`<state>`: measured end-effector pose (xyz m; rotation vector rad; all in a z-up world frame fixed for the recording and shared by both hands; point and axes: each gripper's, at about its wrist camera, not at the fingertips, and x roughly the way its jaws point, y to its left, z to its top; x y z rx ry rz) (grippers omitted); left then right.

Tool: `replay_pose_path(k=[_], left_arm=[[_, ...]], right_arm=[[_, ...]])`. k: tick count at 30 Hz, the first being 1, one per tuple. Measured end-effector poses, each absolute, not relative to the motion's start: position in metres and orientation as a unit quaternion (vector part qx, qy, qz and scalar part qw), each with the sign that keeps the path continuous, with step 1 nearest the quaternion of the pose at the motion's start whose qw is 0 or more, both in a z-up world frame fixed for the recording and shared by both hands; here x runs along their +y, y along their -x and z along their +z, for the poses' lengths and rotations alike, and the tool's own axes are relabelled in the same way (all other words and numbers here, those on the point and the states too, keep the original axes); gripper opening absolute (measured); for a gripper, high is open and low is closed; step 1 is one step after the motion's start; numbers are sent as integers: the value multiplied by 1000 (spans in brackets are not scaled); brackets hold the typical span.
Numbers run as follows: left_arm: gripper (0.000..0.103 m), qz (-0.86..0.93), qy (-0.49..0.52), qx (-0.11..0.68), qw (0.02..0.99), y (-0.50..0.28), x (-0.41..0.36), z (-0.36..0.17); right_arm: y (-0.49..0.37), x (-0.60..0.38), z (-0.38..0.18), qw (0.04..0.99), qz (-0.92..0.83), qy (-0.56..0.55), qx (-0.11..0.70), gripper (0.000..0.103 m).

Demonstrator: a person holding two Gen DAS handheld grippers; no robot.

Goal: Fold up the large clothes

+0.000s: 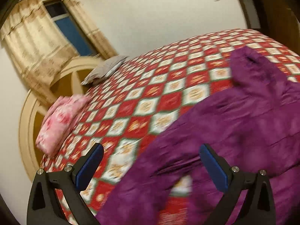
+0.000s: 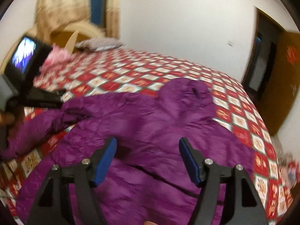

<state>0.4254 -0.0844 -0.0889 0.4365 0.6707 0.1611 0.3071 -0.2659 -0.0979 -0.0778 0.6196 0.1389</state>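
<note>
Across the middle of the bed (image 2: 241,120), on its red-and-white checked cover, lies the purple jacket (image 2: 150,123), hood toward one o'clock and one sleeve trailing out to nine o'clock. Folding looks barely begun; the next move probably calls for gripping that loose sleeve and carrying it over the body. Both the left tongs (image 1: 151,166) and the right tongs (image 2: 147,158) stand released, nothing between them. Only the right view shows the left tongs' body at nine o'clock; only the left view clearly shows the folded pink cloth (image 1: 60,121).
</note>
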Motion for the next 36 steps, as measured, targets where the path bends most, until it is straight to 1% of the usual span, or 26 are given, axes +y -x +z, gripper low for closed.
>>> replay_pose_path(k=[1,2,3,4,5,7,10,13,15,18,21,23,24,25,27,28,29,32,36], left_arm=[[102,69,-217,319,920,-426,-103,-90],[102,61,-220,314,922,-428,-119,-93],[102,59,-228,309,922,-431,-134,-99],[102,71,-251,291,920,-434,-152,-111],[102,84,-270,279,918,-437,-162,-119],[102,112,-308,283,901,-448,-177,-149],[102,125,-321,331,879,-460,-172,-190],[102,119,-301,321,890,-454,-164,-195],[102,116,-292,324,892,-454,-160,-196],[102,111,-263,333,899,-459,-156,-201],[102,112,-264,334,898,-460,-158,-200],[102,101,-247,344,900,-456,-152,-186],[102,85,-219,343,909,-448,-146,-173],[102,72,-198,337,918,-439,-143,-162],[102,55,-184,334,923,-432,-145,-156],[102,39,-181,345,920,-432,-149,-159],[102,34,-183,354,917,-434,-153,-165],[102,22,-184,393,900,-444,-162,-191],[102,14,-172,392,904,-444,-161,-197]], right_arm=[[-312,-289,-98,951,32,26,305,69],[-318,-303,-100,951,-2,25,310,57],[-329,-325,-106,946,-50,21,319,47],[-337,-339,-111,943,-78,10,323,31],[-349,-370,-122,934,-130,-26,331,29],[-364,-405,-142,916,-190,-51,350,30],[-381,-422,-172,904,-179,-65,382,31],[-393,-407,-202,895,-162,-25,415,31],[-392,-411,-214,895,-165,-27,414,30],[-390,-410,-218,897,-173,-23,405,30],[-390,-412,-218,894,-180,-13,410,30],[-390,-417,-212,890,-181,-8,419,30],[-382,-417,-206,889,-184,-9,420,30],[-372,-414,-188,896,-182,-24,404,30],[-357,-399,-163,910,-178,-19,374,37],[-354,-389,-155,914,-169,-15,368,44],[-354,-378,-153,917,-151,-17,368,45],[-364,-352,-166,913,-120,-11,390,45],[-373,-334,-206,902,-115,1,416,45]])
